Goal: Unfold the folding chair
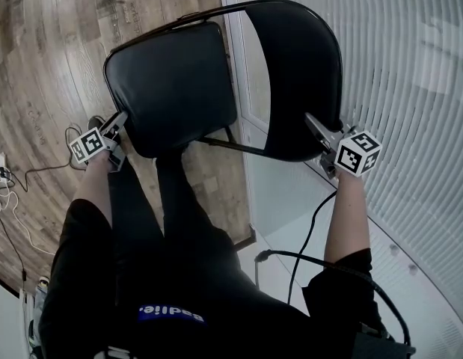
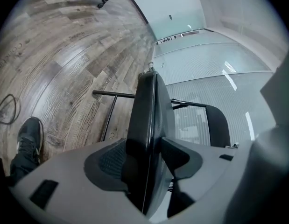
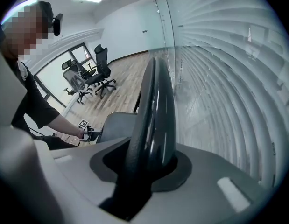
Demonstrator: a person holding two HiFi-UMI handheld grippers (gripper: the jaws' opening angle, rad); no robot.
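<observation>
A black folding chair stands partly opened in front of me in the head view. Its padded seat (image 1: 171, 81) tilts at the left and its curved backrest (image 1: 302, 73) rises at the right. My left gripper (image 1: 116, 128) is shut on the seat's near left edge. In the left gripper view, that gripper (image 2: 144, 154) has the seat edge (image 2: 148, 111) wedged between both pads. My right gripper (image 1: 318, 134) is shut on the backrest's lower right edge. The right gripper (image 3: 151, 158) shows the backrest edge (image 3: 153, 106) filling its jaws.
A ribbed frosted glass wall (image 1: 411, 66) runs close along the chair's right side. Thin chair legs and crossbars (image 2: 114, 95) stand on the wood floor (image 1: 44, 66). Cables (image 1: 7, 193) lie at the left, my shoe (image 2: 30, 135) is nearby, and office chairs (image 3: 95, 73) stand far off.
</observation>
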